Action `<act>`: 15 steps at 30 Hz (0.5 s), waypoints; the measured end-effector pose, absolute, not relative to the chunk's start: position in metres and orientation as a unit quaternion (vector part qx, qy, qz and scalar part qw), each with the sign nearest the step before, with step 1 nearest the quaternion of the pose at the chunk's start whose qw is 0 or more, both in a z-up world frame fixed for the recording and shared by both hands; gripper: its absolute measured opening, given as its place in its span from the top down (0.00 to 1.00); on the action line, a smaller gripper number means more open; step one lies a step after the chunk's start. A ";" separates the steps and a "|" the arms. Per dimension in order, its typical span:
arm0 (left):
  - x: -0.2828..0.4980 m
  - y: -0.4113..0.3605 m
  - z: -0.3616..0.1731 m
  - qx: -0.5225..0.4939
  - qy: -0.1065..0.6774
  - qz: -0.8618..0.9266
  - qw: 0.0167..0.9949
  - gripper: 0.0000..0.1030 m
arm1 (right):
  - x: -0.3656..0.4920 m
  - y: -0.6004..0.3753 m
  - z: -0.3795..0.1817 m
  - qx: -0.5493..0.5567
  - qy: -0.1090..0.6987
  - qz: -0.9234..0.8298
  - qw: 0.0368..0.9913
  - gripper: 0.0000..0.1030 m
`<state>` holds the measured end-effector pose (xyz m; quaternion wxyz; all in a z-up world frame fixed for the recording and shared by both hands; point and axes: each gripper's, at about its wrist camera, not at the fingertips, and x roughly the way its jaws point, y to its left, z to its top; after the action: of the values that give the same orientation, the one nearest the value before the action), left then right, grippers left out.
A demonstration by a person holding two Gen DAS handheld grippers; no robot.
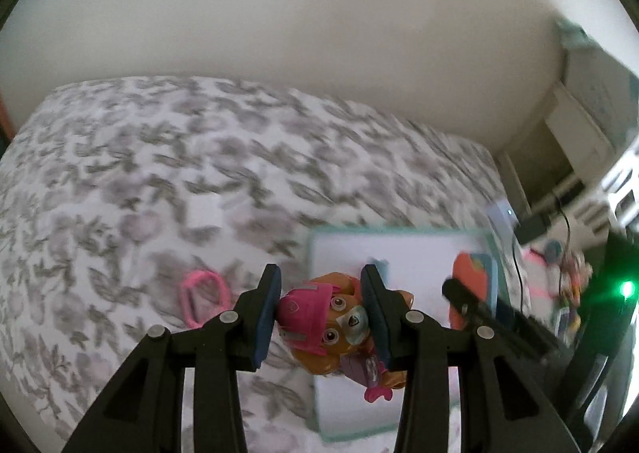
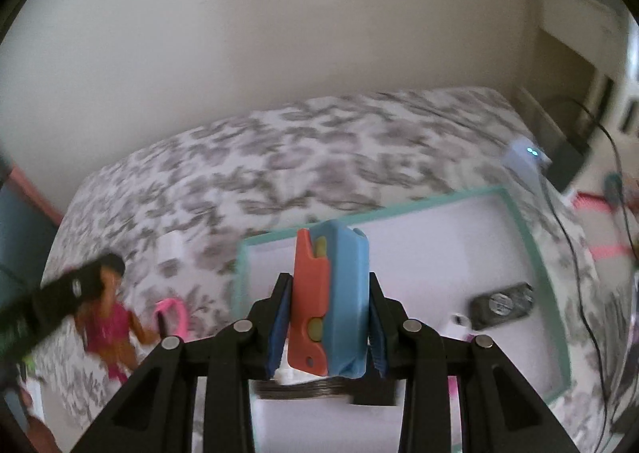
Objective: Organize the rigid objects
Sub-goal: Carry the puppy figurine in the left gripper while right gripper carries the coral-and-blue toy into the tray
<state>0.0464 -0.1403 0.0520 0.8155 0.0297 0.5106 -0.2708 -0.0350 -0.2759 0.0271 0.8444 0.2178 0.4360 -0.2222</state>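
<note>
My left gripper (image 1: 319, 313) is shut on an orange puppy figure with a pink helmet (image 1: 335, 325) and holds it above the left edge of a white tray with a teal rim (image 1: 399, 231). My right gripper (image 2: 329, 317) is shut on a blue and orange toy block (image 2: 331, 301) over the same tray (image 2: 519, 221). The left gripper's finger and the figure (image 2: 110, 317) show blurred at the left of the right wrist view. The right gripper with the block (image 1: 475, 285) shows in the left wrist view.
All lies on a bed with a grey floral cover (image 1: 159, 173). A pink loop (image 1: 201, 295) and a small white card (image 1: 204, 209) lie on the cover. A dark grey oblong piece (image 2: 501, 305) lies in the tray. Cables and white furniture (image 1: 575, 157) stand right.
</note>
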 end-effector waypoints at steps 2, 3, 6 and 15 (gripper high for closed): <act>0.037 -0.152 0.048 0.041 0.517 -0.286 0.805 0.59 | -0.045 -0.289 0.025 0.228 0.436 -0.239 0.838 0.65; 0.033 -0.158 0.045 0.044 0.523 -0.295 0.798 0.59 | -0.051 -0.296 0.024 0.231 0.437 -0.250 0.832 0.64; 0.022 -0.170 0.036 0.053 0.539 -0.310 0.781 0.59 | -0.064 -0.313 0.018 0.244 0.445 -0.278 0.816 0.64; 0.007 -0.187 0.014 0.084 0.568 -0.318 0.755 0.59 | -0.092 -0.342 0.000 0.291 0.465 -0.309 0.777 0.64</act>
<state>0.0070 -0.1875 0.0137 0.7549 0.0839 0.5676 -0.3177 -0.0923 -0.3415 0.0004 0.7768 0.2907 0.4652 -0.3093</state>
